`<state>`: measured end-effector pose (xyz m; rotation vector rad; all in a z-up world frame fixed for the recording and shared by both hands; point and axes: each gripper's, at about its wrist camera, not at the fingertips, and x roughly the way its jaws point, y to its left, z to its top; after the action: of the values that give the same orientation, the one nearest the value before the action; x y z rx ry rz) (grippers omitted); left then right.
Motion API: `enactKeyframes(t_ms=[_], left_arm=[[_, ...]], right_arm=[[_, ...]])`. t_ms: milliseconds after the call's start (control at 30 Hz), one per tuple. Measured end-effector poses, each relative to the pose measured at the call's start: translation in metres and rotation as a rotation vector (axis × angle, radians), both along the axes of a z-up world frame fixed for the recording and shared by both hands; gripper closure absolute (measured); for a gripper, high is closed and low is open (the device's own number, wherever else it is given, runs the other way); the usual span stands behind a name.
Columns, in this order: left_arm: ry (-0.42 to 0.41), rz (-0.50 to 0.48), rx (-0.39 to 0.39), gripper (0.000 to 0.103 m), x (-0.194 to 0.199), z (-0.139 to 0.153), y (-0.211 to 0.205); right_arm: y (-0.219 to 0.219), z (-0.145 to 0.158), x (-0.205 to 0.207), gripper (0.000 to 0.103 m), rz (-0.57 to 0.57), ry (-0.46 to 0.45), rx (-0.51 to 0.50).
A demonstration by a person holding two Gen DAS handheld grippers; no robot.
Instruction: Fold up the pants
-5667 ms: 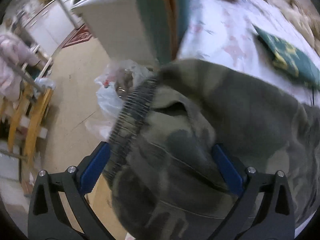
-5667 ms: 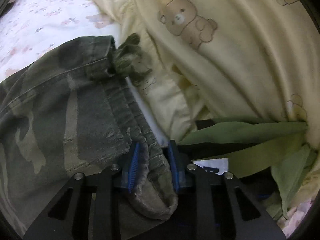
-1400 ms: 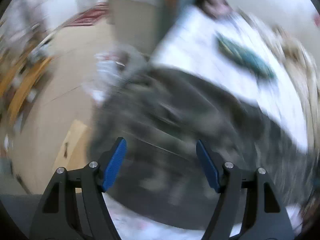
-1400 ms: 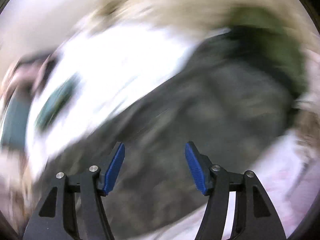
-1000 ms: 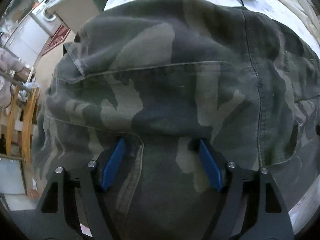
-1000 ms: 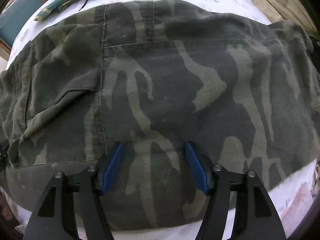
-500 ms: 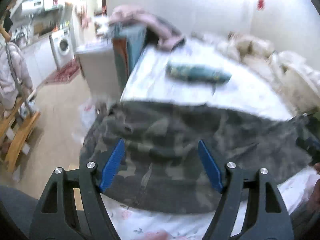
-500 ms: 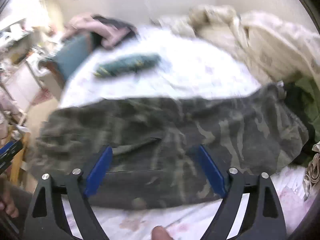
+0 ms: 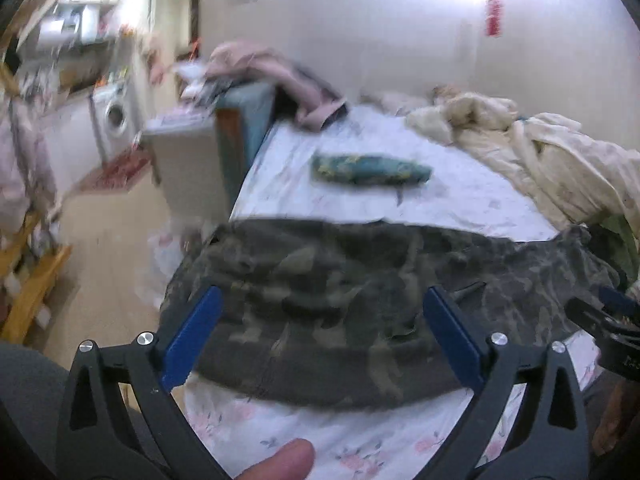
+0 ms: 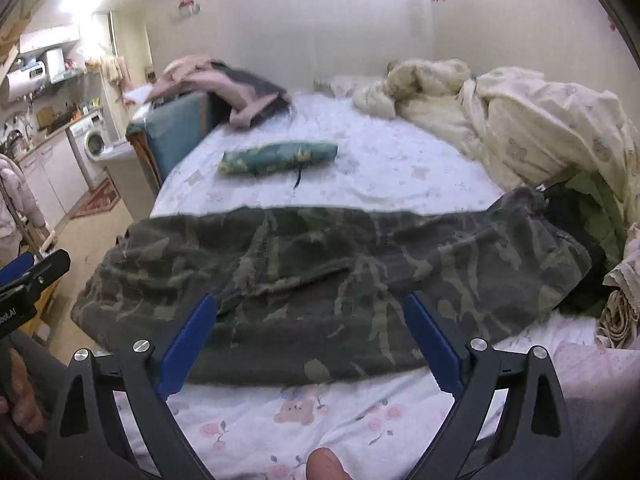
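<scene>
The camouflage pants [image 9: 360, 264] [image 10: 320, 248] lie folded in a wide band across the near part of the bed, one end hanging over the left edge. My left gripper [image 9: 322, 296] hovers above and in front of them, its jaws opening, with nothing between the blue pads. The right gripper [image 10: 309, 300] is likewise lifted off the cloth, its jaws opening and holding nothing. Each gripper shows at the edge of the other's view. A person's fingertip [image 10: 324, 464] shows at the bottom.
The floral bed sheet [image 10: 360, 420] shows in front of the pants. A folded teal patterned cloth [image 10: 280, 156] lies farther back. A cream duvet [image 10: 540, 128] and green garments [image 10: 600, 208] pile up at the right. A teal headboard with pink clothes [image 10: 224, 76] and floor lie left.
Both grippers have lifted off the pants, drawn back and tilted up, and their jaws stand wider. The pants, which filled both views a second ago, now lie below on the bed.
</scene>
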<state>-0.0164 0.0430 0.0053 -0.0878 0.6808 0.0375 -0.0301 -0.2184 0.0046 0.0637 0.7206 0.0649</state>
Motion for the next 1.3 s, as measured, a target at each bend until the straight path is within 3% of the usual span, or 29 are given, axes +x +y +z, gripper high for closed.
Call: enactKeyframes(t_ms=[100, 167, 233, 300, 400, 433, 533, 600, 667, 733, 800, 900, 1033, 1100, 1167, 1300], left_arm=[[0.157, 0.194, -0.037, 0.004, 0.026, -0.029, 0.051], [0.259, 0.373, -0.130, 0.004, 0.036, -0.053, 0.098], [0.329, 0.489, -0.222, 0.004, 0.043, -0.078, 0.132], [0.385, 0.561, -0.330, 0.004, 0.053, -0.109, 0.161], [0.405, 0.660, -0.469, 0.004, 0.059, -0.157, 0.193], [0.417, 0.686, -0.553, 0.004, 0.060, -0.176, 0.204], [0.446, 0.700, -1.022, 0.004, 0.061, -0.244, 0.231], [0.445, 0.677, -1.128, 0.007, 0.066, -0.259, 0.233], [0.385, 0.652, -1.112, 0.034, 0.070, -0.251, 0.231], [0.350, 0.609, -1.070, 0.054, 0.078, -0.238, 0.228], [0.351, 0.583, -1.027, 0.094, 0.085, -0.227, 0.226], [0.310, 0.514, -0.685, 0.096, 0.097, -0.176, 0.211], [0.204, 0.493, -0.508, 0.096, 0.094, -0.115, 0.187], [0.130, 0.428, -0.365, 0.097, 0.098, -0.075, 0.158], [0.044, 0.336, -0.211, 0.097, 0.105, -0.036, 0.116], [-0.042, 0.139, 0.040, 0.096, 0.121, 0.012, 0.014]], right_arm=[[0.014, -0.002, 0.017, 0.006, 0.090, 0.049, 0.035], [0.023, -0.004, 0.027, 0.006, 0.117, 0.040, 0.026], [0.029, -0.009, 0.037, 0.006, 0.126, 0.041, 0.019], [0.029, -0.016, 0.044, 0.006, 0.135, 0.065, 0.039], [0.028, -0.033, 0.051, 0.006, 0.135, 0.119, 0.043], [0.026, -0.037, 0.053, 0.006, 0.126, 0.136, 0.045], [0.018, -0.045, 0.058, 0.006, 0.101, 0.176, 0.094], [0.014, -0.052, 0.061, 0.006, 0.082, 0.198, 0.107], [0.012, -0.059, 0.065, 0.006, 0.078, 0.229, 0.107], [0.010, -0.064, 0.068, 0.006, 0.068, 0.258, 0.122], [0.007, -0.067, 0.071, 0.006, 0.053, 0.272, 0.142], [0.004, -0.070, 0.076, 0.006, 0.028, 0.292, 0.139], [-0.009, -0.077, 0.080, 0.006, -0.033, 0.333, 0.153], [-0.018, -0.078, 0.081, 0.006, -0.062, 0.352, 0.188], [-0.030, -0.074, 0.079, 0.006, -0.100, 0.347, 0.222], [-0.053, -0.060, 0.069, 0.006, -0.164, 0.306, 0.217]])
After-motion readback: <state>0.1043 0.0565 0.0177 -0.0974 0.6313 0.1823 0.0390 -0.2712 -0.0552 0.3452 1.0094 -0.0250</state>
